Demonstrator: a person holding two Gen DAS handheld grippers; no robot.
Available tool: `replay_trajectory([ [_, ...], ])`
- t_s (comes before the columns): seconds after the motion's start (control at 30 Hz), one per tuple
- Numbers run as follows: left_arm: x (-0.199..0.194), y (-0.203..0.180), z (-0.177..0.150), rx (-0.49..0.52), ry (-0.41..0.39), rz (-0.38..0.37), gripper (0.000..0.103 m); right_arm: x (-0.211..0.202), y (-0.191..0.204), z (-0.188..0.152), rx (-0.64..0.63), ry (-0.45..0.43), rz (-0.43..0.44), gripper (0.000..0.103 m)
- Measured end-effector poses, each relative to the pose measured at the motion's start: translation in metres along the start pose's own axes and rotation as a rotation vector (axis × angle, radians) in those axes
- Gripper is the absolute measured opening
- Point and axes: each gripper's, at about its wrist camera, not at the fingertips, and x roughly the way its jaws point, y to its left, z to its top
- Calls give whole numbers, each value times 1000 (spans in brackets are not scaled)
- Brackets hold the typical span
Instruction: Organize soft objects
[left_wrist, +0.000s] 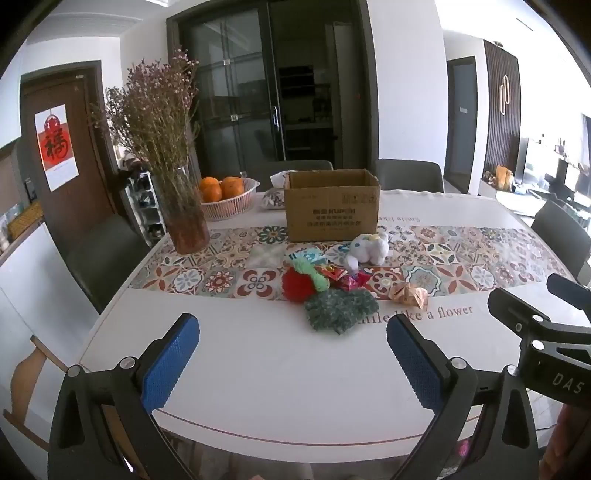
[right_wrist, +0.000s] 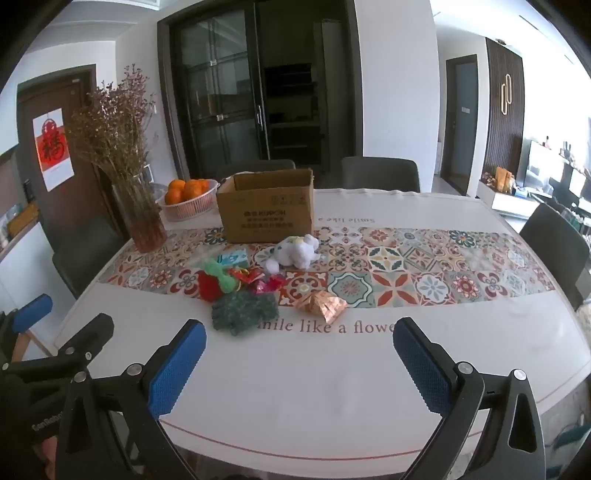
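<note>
A small heap of soft things lies mid-table: a white plush toy (left_wrist: 369, 249) (right_wrist: 297, 251), a red pompom (left_wrist: 295, 285) (right_wrist: 209, 287) with a green knit piece over it, a dark green fuzzy cloth (left_wrist: 340, 309) (right_wrist: 243, 310), bright wrappers and a crumpled orange-gold paper (left_wrist: 409, 295) (right_wrist: 327, 304). Behind them an open cardboard box (left_wrist: 331, 206) (right_wrist: 267, 208) stands upright. My left gripper (left_wrist: 293, 325) and right gripper (right_wrist: 299, 330) both hover over the near table edge, short of the heap, jaws wide open with nothing between them.
A glass vase of dried flowers (left_wrist: 183, 221) (right_wrist: 146, 225) and a basket of oranges (left_wrist: 229, 201) (right_wrist: 188, 203) stand at the back left. Grey chairs (left_wrist: 410, 175) ring the white table (left_wrist: 258, 369), which carries a patterned runner. The right gripper's body shows at the left wrist view's right edge.
</note>
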Motion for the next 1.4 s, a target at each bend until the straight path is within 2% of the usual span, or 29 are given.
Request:
replay_trajectory([
  [0.2,-1,0,0,-1,-8,0,103,2,1,2,-3,9,3,103],
  [0.4,0,0,14,8,-12,-1,103,9,-2,9,6,7,5,103],
  [1.4,8,-7,10,10,-17,-21,103,11,-7,10,11,3,3,103],
])
